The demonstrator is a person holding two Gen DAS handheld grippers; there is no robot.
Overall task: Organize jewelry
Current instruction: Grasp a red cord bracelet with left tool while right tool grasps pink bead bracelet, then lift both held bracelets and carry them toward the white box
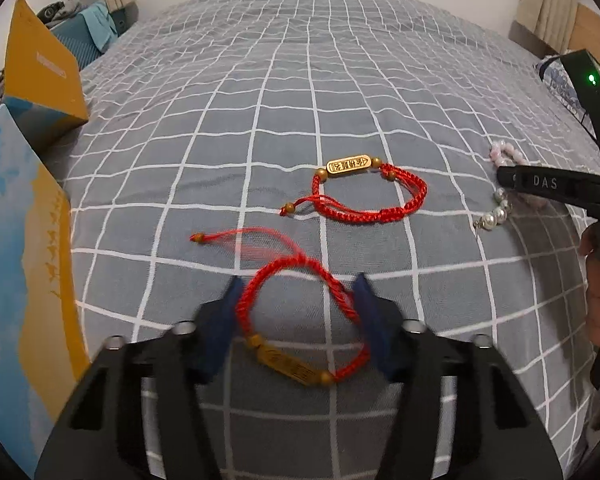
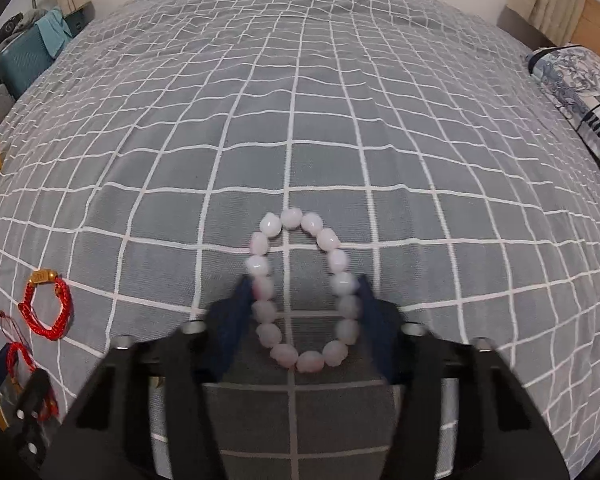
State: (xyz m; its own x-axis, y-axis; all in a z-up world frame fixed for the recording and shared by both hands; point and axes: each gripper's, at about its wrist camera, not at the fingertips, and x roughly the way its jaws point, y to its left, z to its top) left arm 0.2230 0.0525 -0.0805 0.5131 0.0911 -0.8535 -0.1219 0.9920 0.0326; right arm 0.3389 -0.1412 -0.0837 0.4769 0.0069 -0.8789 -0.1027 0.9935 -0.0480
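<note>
My left claw (image 1: 298,312) stands wide, its two blue fingers (image 1: 224,320) on either side of a red cord bracelet (image 1: 300,320) that lies on the checked bed cover (image 1: 260,100). Neither finger seems to press it yet. This bracelet is light and limp: braided cord with a stiff gold bar (image 1: 290,366) at its near side and loose tail strings running off to the far left. I judge the bar or the thick braid next to it the best place to pinch, since the thin tails would slip and drag. A second red bracelet (image 1: 370,190) lies farther off, well apart.

My right claw (image 2: 300,312) is also wide, straddling a ring of pale pink beads (image 2: 302,292) on the same cover. The beads look smooth, hard and round, likely slippery, so I would close across one side of the ring and grip the string between beads, not a bead's crown. The soft bedding will give under the tips, so I should press down gently.
</note>
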